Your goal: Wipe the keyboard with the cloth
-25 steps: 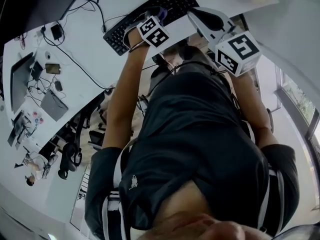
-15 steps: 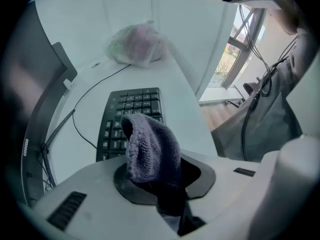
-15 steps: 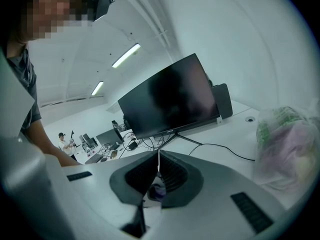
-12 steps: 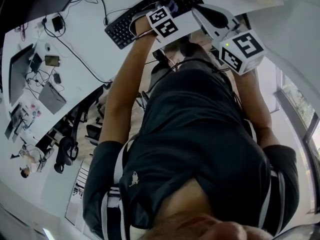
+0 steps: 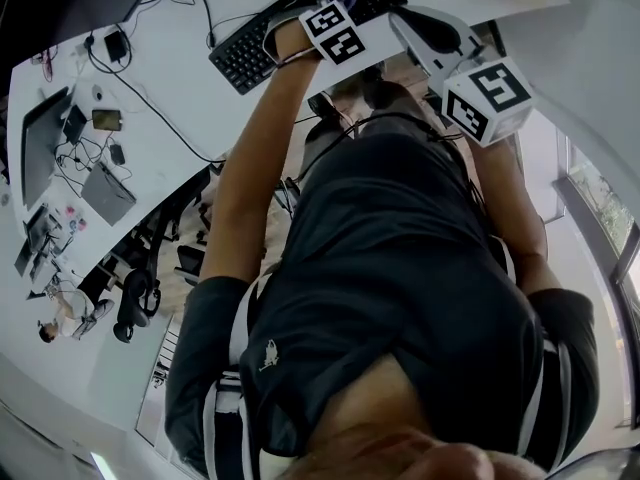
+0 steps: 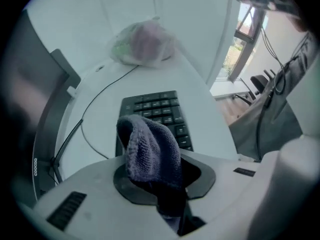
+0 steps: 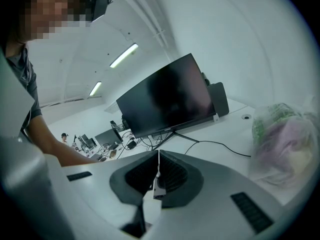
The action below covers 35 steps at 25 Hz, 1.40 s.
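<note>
The black keyboard (image 5: 262, 40) lies on the white desk (image 5: 170, 88) at the top of the head view. My left gripper (image 5: 338, 8) hovers over its right part, shut on a purple-grey cloth (image 6: 150, 149) that bulges up out of the jaws. In the left gripper view the keyboard (image 6: 156, 109) sits just beyond the cloth, and I cannot tell whether cloth and keys touch. My right gripper (image 5: 415, 28) is held to the right of the keyboard near the desk's front edge. In the right gripper view its jaws (image 7: 157, 176) are shut with nothing between them.
A plastic bag (image 6: 142, 44) with soft contents lies on the desk past the keyboard's far end. A dark monitor (image 7: 170, 96) stands behind, with a cable (image 6: 95, 109) running beside the keyboard. Small devices and wires (image 5: 95, 118) litter the desk's left part.
My left gripper with the cloth has moved farther along the keyboard, toward its right end. The right gripper has barely shifted.
</note>
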### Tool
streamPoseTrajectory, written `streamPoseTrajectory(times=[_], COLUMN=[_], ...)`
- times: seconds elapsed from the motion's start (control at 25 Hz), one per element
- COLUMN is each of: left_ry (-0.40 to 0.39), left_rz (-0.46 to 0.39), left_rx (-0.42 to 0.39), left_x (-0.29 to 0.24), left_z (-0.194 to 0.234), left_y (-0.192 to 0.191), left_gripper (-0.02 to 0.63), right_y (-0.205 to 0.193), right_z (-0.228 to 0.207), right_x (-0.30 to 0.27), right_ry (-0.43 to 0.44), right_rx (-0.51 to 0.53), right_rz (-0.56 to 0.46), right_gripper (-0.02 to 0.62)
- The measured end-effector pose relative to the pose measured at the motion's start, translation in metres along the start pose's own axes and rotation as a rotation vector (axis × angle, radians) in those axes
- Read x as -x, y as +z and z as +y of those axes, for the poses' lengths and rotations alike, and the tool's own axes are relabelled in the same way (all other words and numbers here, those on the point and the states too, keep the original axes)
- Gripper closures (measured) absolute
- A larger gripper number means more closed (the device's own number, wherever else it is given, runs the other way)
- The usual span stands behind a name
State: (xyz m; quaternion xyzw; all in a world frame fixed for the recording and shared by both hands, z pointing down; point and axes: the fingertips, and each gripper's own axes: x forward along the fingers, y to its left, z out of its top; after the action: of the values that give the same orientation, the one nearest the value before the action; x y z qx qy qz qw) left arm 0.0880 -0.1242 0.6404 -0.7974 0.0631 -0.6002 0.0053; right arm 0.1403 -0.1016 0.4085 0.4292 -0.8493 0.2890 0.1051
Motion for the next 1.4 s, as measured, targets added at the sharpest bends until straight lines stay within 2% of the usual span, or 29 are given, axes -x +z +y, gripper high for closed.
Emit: streamPoseTrajectory(times=[0.08,0.16,0.32,0.44,0.6,0.72,0.84,0.96,1.04,1.16,1.28,1.4], left_ry=[-0.009,-0.005,-0.039,-0.026,0.028,0.066,0.035,-0.003,0.001,-0.015,-0.016,0.022], left_rz=[0.002,-0.008,-0.016,-0.013,-0.024,-0.023,-0.014,-0.012,-0.017,-0.031,-0.029,-0.022], left_rx=[-0.049,-0.057,-0.057,-0.061,0.032,0.041,0.015,-0.034,-0.071,-0.066,-0.085,-0.060], left_x=[-0.002,-0.001,-0.002,-0.006,-0.001,0.006,0.001,-0.001,-0.002,-0.002,-0.002,-0.005], left_z=[-0.027,-0.043,-0.048,-0.021,0.037,0.055,0.034,-0.013,-0.042,-0.055,-0.040,0.003], left_y=[0.005,0.006,0.009,0.010,0.008,0.008,0.009,0.010,0.010,0.011,0.015,0.015], left_gripper=[0.541,0.541,0.541,0.541,0.541,0.541,0.541,0.543,0.541,0.542,0.542,0.543], right_y=[0.000,0.002,0.004,0.004,0.004,0.005,0.004,0.004,0.006,0.008,0.008,0.005], right_z=[-0.002,-0.004,-0.011,-0.015,-0.018,-0.020,-0.025,-0.026,-0.027,-0.026,-0.023,-0.021], right_x=[0.000,-0.001,-0.003,-0.006,-0.005,-0.002,0.000,0.001,0.000,-0.004,-0.005,-0.006], right_ry=[0.001,0.003,0.003,0.004,0.001,-0.007,-0.015,-0.018,-0.019,-0.011,-0.005,-0.001], right_rx=[-0.002,-0.003,-0.003,-0.004,-0.006,-0.011,-0.017,-0.025,-0.029,-0.030,-0.028,-0.025], right_rz=[-0.003,-0.005,-0.003,0.000,-0.001,-0.002,-0.006,-0.010,-0.011,-0.012,-0.009,-0.002], right_gripper=[0.584,0.584,0.584,0.584,0.584,0.584,0.584,0.584,0.584,0.584,0.584,0.584])
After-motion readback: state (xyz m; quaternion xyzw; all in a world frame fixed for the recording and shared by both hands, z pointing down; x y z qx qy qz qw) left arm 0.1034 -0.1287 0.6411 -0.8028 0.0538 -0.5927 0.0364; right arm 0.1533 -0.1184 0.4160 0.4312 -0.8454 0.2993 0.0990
